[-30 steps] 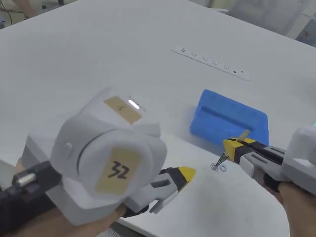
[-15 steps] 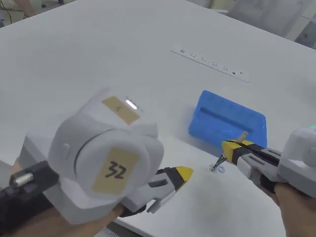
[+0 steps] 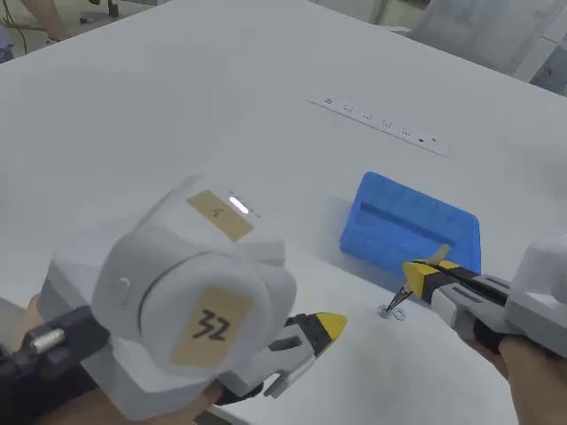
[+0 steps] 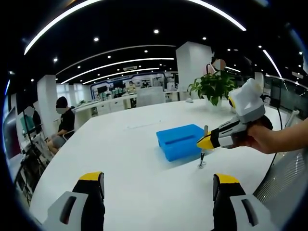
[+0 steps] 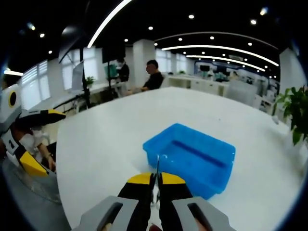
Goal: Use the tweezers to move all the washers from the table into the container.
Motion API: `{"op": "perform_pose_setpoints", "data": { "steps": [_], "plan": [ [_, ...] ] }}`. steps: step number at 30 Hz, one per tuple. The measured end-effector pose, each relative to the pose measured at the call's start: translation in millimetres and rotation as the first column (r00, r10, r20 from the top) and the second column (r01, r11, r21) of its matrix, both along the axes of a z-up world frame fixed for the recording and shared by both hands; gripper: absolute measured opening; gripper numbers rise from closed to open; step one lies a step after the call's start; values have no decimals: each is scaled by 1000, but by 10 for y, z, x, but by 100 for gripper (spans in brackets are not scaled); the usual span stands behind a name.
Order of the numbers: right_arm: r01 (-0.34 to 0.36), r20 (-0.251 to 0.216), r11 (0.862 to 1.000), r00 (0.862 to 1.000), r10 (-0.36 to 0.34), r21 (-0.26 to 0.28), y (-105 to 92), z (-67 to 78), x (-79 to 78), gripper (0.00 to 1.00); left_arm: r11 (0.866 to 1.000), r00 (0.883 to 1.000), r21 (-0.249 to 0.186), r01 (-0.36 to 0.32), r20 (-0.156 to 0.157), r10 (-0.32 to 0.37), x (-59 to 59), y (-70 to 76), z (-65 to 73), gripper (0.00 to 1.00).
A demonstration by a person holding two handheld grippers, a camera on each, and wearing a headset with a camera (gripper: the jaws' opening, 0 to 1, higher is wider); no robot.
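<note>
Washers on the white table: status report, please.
Left gripper open, empty. Right gripper shut on metal tweezers, tips at small metal washers on table. Blue plastic container beside.

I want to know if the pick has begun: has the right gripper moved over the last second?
No. The right gripper, shut on the tweezers, sits at the same spot beside the blue container; only the camera shifted.

The right gripper (image 3: 416,271) is held just beside the near edge of the blue container (image 3: 372,248), its jaws pressed together on the tweezers (image 3: 398,298), which slant downward. The left gripper (image 4: 154,180) hovers well apart from the blue container, level, its jaws spread wide with nothing between them.
</note>
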State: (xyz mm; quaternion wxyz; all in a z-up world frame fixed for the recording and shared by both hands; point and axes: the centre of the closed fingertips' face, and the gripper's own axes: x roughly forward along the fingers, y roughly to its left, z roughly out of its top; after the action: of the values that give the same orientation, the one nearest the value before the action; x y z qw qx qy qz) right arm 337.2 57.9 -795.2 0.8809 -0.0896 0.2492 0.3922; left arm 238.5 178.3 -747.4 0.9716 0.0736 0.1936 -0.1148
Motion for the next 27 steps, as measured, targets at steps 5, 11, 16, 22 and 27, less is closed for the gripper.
{"op": "perform_pose_setpoints", "data": {
  "steps": [5, 11, 16, 22, 27],
  "plan": [
    [-4, 4, 1000, 1000, 4, 8, 19, 99, -18, 0, 1000, 1000, -6, 4, 6, -4, 3, -10, 18, 96],
    [-14, 16, 1000, 1000, 14, 25, 52, 228, -5, 0, 1000, 1000, -18, 5, 23, -4, 5, -9, 66, 96],
    [-27, 57, 998, 998, 23, 57, 116, 512, 52, 0, 1000, 1000, -16, -2, 15, 3, 8, 5, 52, 96],
    [5, 152, 996, 988, -19, 92, 133, 859, 393, 0, 1000, 1000, -14, -16, 11, 16, 16, 30, 53, 95],
    [56, 148, 996, 987, -66, 70, 48, 721, 694, 1, 1000, 1000, -10, -10, 17, 11, 17, 19, 69, 95]
  ]
}}
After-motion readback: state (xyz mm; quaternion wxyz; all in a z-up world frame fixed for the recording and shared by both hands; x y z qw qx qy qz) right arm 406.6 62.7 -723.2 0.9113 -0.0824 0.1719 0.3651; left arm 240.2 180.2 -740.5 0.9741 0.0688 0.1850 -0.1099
